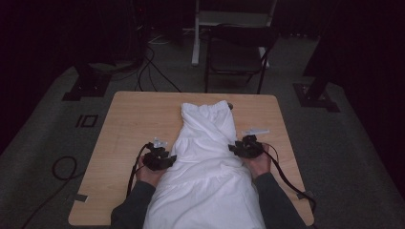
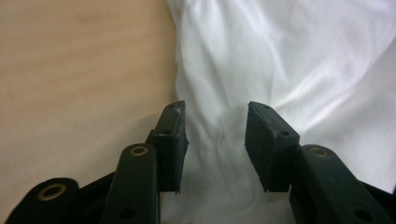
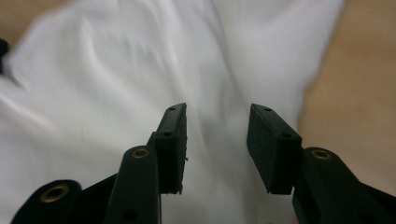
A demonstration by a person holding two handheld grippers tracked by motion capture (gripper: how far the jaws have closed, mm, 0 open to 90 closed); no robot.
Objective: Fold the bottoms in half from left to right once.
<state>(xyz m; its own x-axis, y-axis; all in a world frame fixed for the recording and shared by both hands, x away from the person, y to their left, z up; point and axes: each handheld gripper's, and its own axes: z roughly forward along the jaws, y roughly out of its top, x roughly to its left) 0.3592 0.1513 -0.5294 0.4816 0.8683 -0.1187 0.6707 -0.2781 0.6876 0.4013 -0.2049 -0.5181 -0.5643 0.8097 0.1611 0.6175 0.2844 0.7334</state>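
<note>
fingers (image 2: 170,135) of my left gripper (image 2: 215,140) stand apart over the white garment's (image 1: 208,157) left edge, gripping nothing. fingers (image 3: 173,140) of my right gripper (image 3: 217,140) likewise stand apart over its right edge. largest first: the wooden table (image 1: 129,119) carries the garment lengthwise down its middle, waistband at the far end; my grippers flank it mid-length, left (image 1: 168,160) and right (image 1: 235,149).

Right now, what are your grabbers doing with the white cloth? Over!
Left hand-held gripper open at cloth's left edge. Right hand-held gripper open at its right edge. White cloth flat on table, not gripped. Nothing in the way.
</note>
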